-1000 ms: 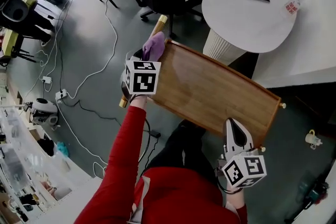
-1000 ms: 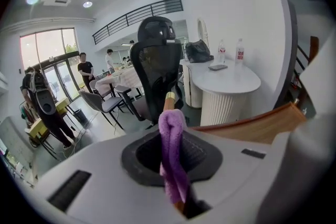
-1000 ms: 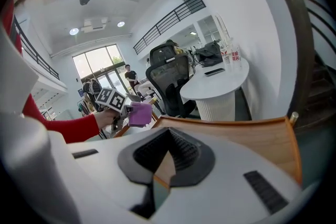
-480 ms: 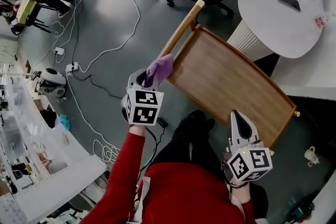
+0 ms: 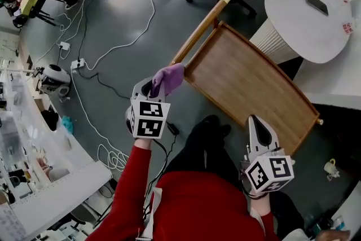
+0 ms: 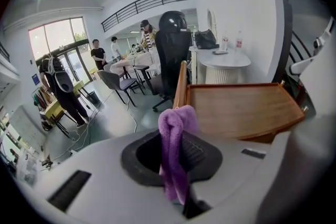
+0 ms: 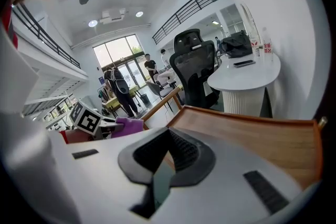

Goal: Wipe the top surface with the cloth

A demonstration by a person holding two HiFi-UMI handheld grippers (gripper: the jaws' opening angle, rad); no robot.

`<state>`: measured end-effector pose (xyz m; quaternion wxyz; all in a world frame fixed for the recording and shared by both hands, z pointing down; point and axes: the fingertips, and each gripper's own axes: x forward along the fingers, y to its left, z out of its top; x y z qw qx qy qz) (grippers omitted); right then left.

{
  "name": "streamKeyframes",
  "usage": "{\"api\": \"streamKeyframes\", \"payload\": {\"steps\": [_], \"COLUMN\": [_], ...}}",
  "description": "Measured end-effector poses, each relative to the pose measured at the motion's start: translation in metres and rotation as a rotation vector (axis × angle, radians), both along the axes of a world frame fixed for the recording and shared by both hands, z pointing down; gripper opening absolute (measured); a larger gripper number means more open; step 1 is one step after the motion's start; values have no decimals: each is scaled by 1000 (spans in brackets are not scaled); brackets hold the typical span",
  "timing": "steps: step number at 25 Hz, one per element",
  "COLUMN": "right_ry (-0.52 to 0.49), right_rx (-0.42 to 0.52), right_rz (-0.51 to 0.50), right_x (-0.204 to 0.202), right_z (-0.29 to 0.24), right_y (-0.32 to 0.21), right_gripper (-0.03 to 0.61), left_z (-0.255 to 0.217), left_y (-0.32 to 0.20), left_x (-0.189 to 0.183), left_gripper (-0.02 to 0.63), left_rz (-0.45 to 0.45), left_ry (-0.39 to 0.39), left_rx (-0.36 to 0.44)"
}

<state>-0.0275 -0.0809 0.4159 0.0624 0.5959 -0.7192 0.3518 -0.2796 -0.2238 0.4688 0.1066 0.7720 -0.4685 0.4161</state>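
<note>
Two tools: my left gripper (image 5: pixel 153 86) pinches the cloth (image 5: pixel 168 77) beside the rimmed wooden top (image 5: pixel 248 84), whose long axis runs diagonal; right gripper (image 5: pixel 255 123) pressed together.

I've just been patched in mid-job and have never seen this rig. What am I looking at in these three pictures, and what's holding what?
There is no robot here. A person in red sleeves holds a two-jaw tool in each hand, and the marker cubes are part of the tools. The overhead picture comes from a camera on the person's head. The other two cameras ride on the tools, looking along their jaws. The left tool is shut on a purple cloth, just off a corner of the wooden top, which looks bare. The right tool is shut and empty, by the top's near edge.
</note>
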Motion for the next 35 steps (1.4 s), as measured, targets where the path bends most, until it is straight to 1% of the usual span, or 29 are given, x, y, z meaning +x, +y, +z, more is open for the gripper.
{"api": "streamKeyframes", "payload": {"steps": [2, 3, 6, 7, 8, 12, 15, 18, 21, 24, 26, 32, 35], "right_ry": [19, 29, 52, 58, 62, 79, 86, 84, 76, 70, 63, 41, 29], "right_rx": [8, 14, 28, 30, 31, 26, 19, 9, -8, -27, -38, -70, -75], "right_rz": [33, 56, 148, 182, 216, 336, 394, 429, 446, 446, 427, 328, 299], "right_x": [1, 2, 15, 21, 28, 56, 67, 69, 68, 68, 66, 45, 38], "right_z": [-2, -3, -9, -10, -11, -15, -16, -14, -10, -6, -1, 11, 11], "right_y": [1, 3, 15, 21, 29, 60, 79, 93, 103, 109, 109, 95, 89], "right_gripper": [3, 3, 3, 3, 3, 3, 3, 3, 3, 3, 3, 3, 3], "left_z": [-4, -10, -32, -33, -30, 0, 15, 29, 47, 59, 63, 60, 59], "left_y": [-4, -4, 4, 7, 11, 17, 22, 25, 27, 27, 26, 24, 22], "left_x": [-5, -6, -2, 1, 5, 21, 31, 39, 44, 46, 47, 49, 50], "left_gripper": [48, 48, 48, 48, 48, 48, 48, 48, 48, 48, 48, 48, 48], "left_rz": [34, 69, 223, 261, 287, 330, 371, 379, 363, 333, 310, 296, 286], "left_ry": [-24, -60, -236, -273, -288, -290, -308, -287, -244, -210, -195, -187, -185], "left_rx": [20, 53, 199, 223, 229, 183, 164, 127, 63, 5, -18, -27, -29]}}
